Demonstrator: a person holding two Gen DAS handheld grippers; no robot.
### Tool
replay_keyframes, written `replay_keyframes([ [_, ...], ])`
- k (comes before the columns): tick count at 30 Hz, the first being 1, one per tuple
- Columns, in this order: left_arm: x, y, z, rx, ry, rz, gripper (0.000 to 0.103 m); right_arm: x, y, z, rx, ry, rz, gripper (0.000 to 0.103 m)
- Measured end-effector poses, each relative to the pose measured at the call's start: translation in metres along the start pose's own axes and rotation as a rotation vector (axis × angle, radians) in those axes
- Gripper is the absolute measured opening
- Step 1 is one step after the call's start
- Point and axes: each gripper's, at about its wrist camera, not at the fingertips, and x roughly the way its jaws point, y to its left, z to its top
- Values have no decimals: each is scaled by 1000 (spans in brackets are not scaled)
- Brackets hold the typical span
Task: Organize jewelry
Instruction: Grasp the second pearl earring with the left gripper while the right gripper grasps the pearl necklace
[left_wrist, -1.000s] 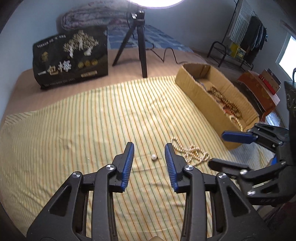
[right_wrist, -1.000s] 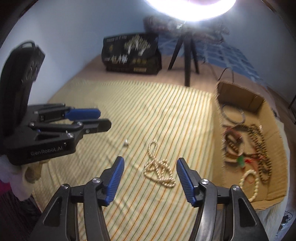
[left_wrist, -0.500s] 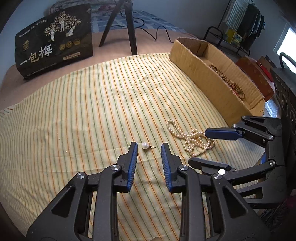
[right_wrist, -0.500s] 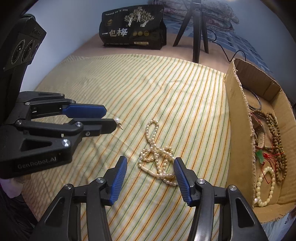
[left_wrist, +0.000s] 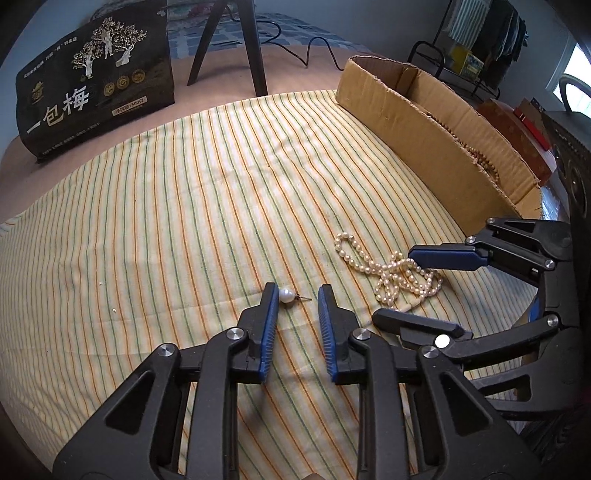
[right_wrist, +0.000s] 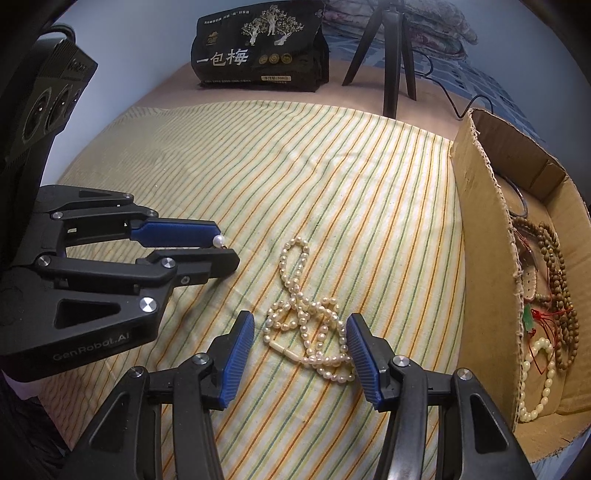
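Cardboard box (left_wrist: 436, 122) hides its beads from your left camera; your right camera shows them. Your left gripper (left_wrist: 295, 291) is open, its left finger touching the pearl earring (left_wrist: 287, 295). Your right gripper (right_wrist: 301, 326) is open around the pearl necklace (right_wrist: 306, 314) on the striped cloth (left_wrist: 184, 206), near the box wall.

Cream pearl necklace (right_wrist: 309, 318) on a yellow cloth (left_wrist: 192, 192) (green and orange stripes); brown cardboard box (left_wrist: 436, 147).
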Motion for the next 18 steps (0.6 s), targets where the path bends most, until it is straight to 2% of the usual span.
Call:
replay_keyframes([
  [3,2,-1,0,8,3,10,13,1,1,0,-3,4,-5,53],
  [4,3,-1,0,12,1,16,12,1,1,0,-3,3,-5,50],
  [8,2,-2,0,16,-6,27,9,1,-2,1,13,5,1,26],
  [12,0,-1,0,11,-11,33,9,0,-4,2,29,4,6,12],
  [13,0,-1,0,11,-12,34,9,-1,-4,2,29,3,4,5],
  [18,-10,0,3,-2,-36,39,8,-12,-1,5,19,-24,0,5],
])
